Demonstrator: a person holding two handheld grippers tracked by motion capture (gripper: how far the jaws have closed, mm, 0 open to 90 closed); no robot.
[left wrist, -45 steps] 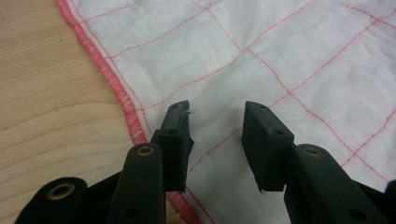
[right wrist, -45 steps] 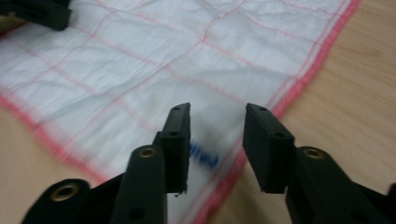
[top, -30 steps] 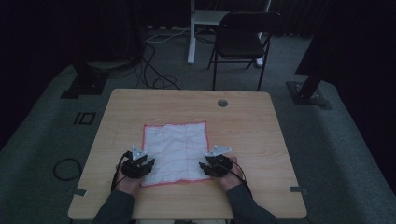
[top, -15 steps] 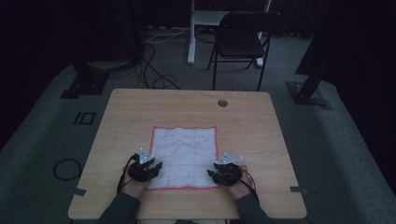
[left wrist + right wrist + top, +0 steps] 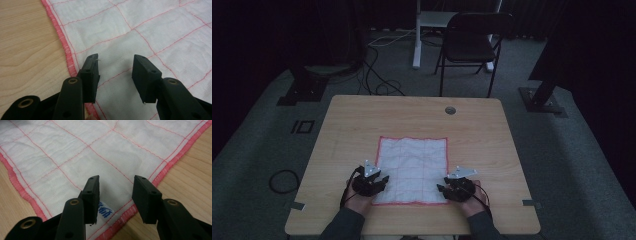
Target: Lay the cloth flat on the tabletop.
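Since the earlier frames both grippers have come back toward the near edge of the table (image 5: pixel 362 115), and the cloth (image 5: pixel 414 165) has gone from a wide shape to a narrower, taller rectangle. The left gripper (image 5: pixel 115 65) has just been opening its jaws; they now stand wide over the cloth and clamp nothing. The right gripper (image 5: pixel 115 188) also stands wide, with only flat cloth under the gap.

I judge that the step in hand is to take the two near corners for a next fold. To do it well, each gripper should go lower at its corner and pinch the pink hem (image 5: pixel 172 161), not the middle, and both should lift together so the layers do not slide.

The cloth is white with thin red grid lines and a pink stitched border. It lies flat on the table's near half, around 6 o'clock from the small round grommet (image 5: pixel 450 110). A small blue-printed label (image 5: pixel 105 210) sits near the right corner.
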